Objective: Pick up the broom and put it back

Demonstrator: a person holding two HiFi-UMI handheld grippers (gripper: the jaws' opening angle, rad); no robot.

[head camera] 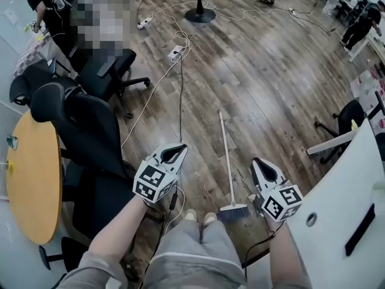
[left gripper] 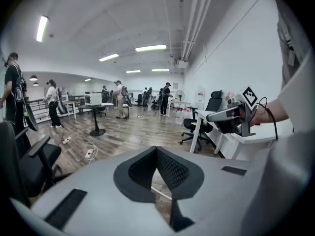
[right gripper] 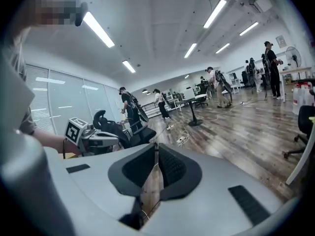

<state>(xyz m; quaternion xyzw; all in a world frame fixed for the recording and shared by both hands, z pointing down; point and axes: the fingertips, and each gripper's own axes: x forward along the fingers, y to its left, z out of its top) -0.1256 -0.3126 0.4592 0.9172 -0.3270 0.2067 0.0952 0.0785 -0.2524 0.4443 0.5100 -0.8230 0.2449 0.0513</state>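
Note:
The broom (head camera: 227, 161) lies on the wooden floor just in front of the person's feet. Its white handle points away and its blue-grey bristle head (head camera: 233, 212) is nearest the shoes. My left gripper (head camera: 178, 149) is held in the air to the left of the handle. Its jaws meet at the tip with nothing between them (left gripper: 156, 149). On the other side of the bristle head hangs my right gripper (head camera: 257, 161), also shut and empty (right gripper: 156, 145). Neither gripper touches the broom. Each gripper view shows the other gripper (left gripper: 231, 119) (right gripper: 96, 139) off to its side.
Black office chairs (head camera: 84, 131) and a round yellow table (head camera: 33, 179) stand close on the left. A white desk (head camera: 343, 221) and another chair (head camera: 349, 119) are on the right. Cables and a power strip (head camera: 176, 53) cross the floor ahead. People stand at the far edges.

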